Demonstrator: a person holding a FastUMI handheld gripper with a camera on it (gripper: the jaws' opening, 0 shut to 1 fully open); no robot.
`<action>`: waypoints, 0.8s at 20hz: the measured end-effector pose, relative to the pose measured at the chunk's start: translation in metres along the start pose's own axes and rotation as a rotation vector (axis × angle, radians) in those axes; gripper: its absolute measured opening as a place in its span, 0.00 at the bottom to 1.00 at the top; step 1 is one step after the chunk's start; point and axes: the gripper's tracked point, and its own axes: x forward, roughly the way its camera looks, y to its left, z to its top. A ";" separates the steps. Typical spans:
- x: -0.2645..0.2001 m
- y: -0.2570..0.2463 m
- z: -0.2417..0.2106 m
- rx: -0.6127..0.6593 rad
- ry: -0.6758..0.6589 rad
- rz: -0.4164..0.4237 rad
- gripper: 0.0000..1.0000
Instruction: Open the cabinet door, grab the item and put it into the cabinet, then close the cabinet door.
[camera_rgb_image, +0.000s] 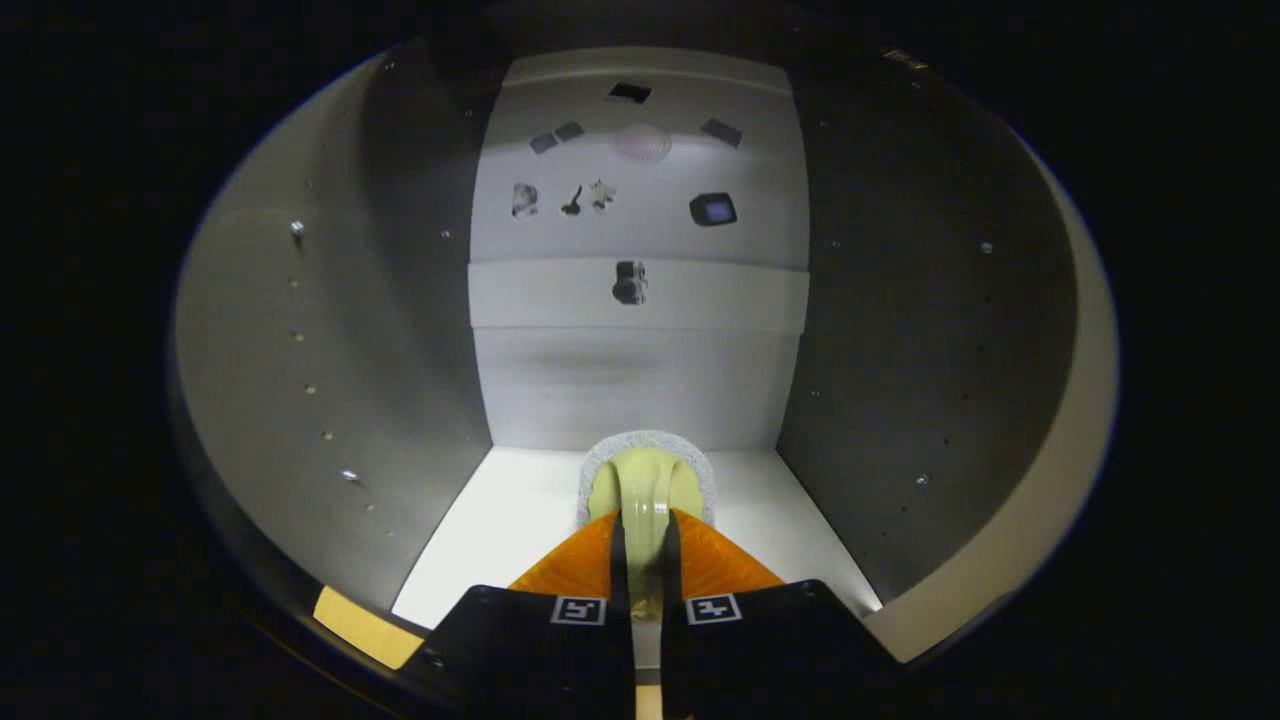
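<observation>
- left cabinet wall (330, 330) has a row of peg holes, well to the side of the item
- gripper (643, 530): jaws clenched on the pale green item (645, 490), its handle-like part pinched between them
- item pokes straight ahead of the jaws, low over the cabinet floor (500, 530), back panel (640, 380) just beyond
- looks ready to set down

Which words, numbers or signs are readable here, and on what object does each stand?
None is readable.
Square coded markers on the gripper, shut on the pale green item: patterns, no letters.
Small stickers on the cabinet's back wall: too small and blurred.
</observation>
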 end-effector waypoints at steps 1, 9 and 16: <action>0.007 0.005 -0.003 -0.009 0.011 0.005 0.14; 0.047 -0.004 0.000 -0.001 0.013 -0.021 0.26; 0.054 0.003 0.002 -0.002 -0.002 0.021 0.32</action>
